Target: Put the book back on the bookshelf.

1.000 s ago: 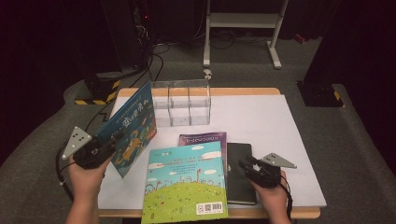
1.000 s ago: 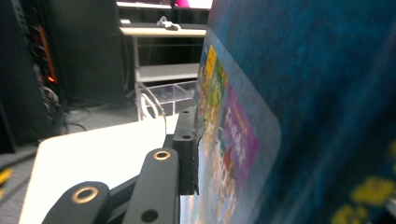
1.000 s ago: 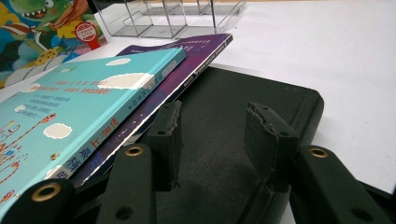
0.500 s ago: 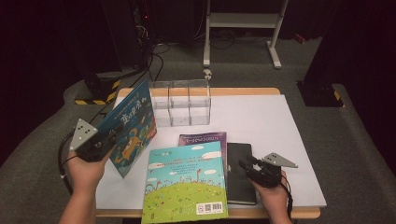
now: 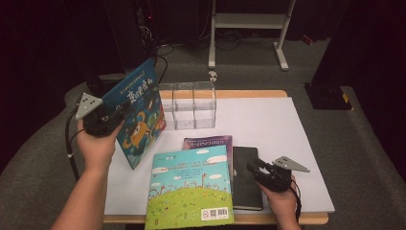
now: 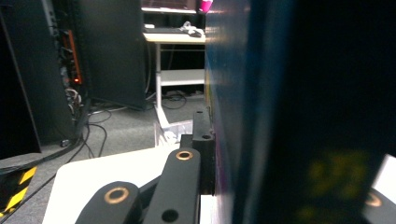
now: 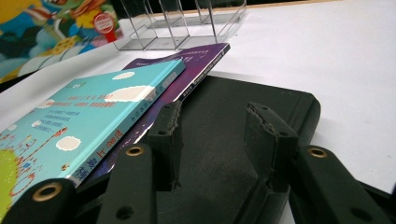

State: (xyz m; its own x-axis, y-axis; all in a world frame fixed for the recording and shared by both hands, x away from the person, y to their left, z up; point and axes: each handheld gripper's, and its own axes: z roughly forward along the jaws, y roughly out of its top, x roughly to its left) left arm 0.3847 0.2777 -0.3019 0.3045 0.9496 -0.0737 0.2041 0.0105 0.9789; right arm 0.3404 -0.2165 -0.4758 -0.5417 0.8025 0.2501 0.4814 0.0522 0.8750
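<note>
Far left, the left gripper (image 5: 111,116) is clamped on the blue picture book (image 5: 136,112), jaws pinched tight on the cover near its left edge. The book is up off the table, tilted on a slant, its lower corner hanging just above the white table top (image 5: 268,124). In the left gripper view the book (image 6: 243,93) stands as a blue wall pressed right against the jaw.

The risk is plain: that's a wide, flat book held by one thin edge. It looks ready to swing or slide out of the pinch, and a quick turn of the wrist would do it.

Next along, the clear acrylic organizer (image 5: 189,106) stands just beside the book's right edge, looking light and easy to shove. If the book goes in at a slant, a corner could catch a divider and push the whole rack back.

Centre front, the green-and-blue book (image 5: 191,189) lies flat, overlapping a purple book (image 5: 210,142) and sitting beside a black notebook (image 5: 246,177).

Over on the right, the right gripper (image 5: 256,168) hovers low over the notebook, jaws partly open with nothing between them; in its own view the notebook (image 7: 261,107) lies right under the tips. Drop any lower and it could nudge the stack askew.
</note>
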